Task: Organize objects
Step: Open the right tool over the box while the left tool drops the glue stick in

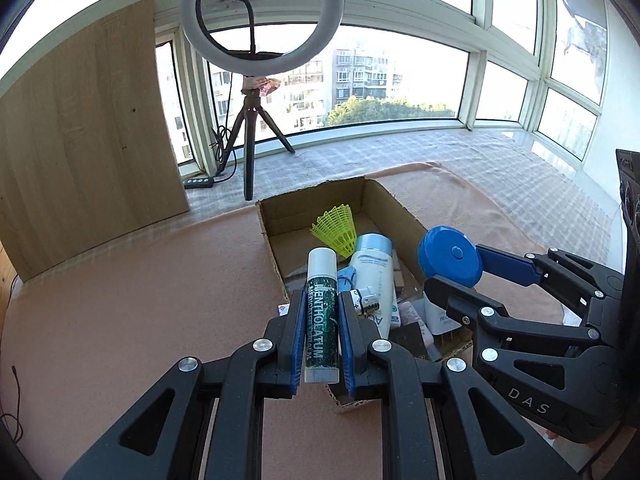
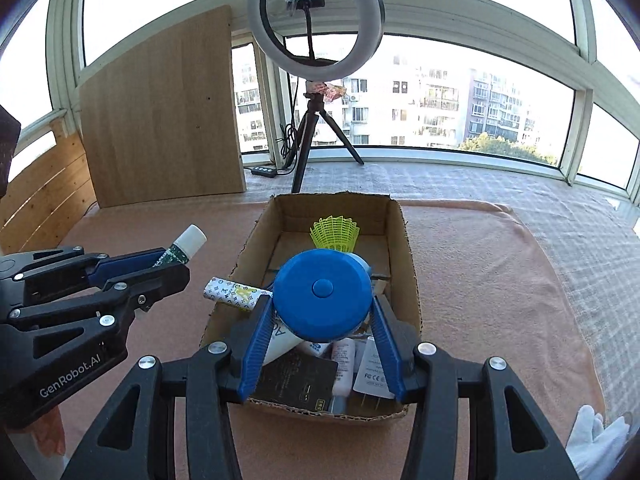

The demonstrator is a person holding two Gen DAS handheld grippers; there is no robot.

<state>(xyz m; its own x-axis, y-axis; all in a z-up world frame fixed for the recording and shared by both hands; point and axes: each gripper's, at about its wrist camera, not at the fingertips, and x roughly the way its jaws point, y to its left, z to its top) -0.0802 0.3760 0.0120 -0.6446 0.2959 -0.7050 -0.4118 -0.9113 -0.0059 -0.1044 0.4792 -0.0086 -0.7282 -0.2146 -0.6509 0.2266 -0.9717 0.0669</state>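
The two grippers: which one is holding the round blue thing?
The right gripper holds the round blue disc. The left gripper instead pinches a slim green-and-white Mentholatum tube.

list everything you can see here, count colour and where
cardboard box: 1, brown, open, on the pink cloth
cloth: 1, pink, covering the surface
shuttlecock: 1, yellow-green, in the box's far end
lip balm tube: 1, green with white cap, in the left gripper
round case: 1, blue, in the right gripper, above the box
white bottle: 1, in the box
patterned tube: 1, white, over the box's left wall
ring light: 1, white, on a tripod by the window
wooden board: 1, leaning left
left gripper: black, blue pads
right gripper: black, blue pads
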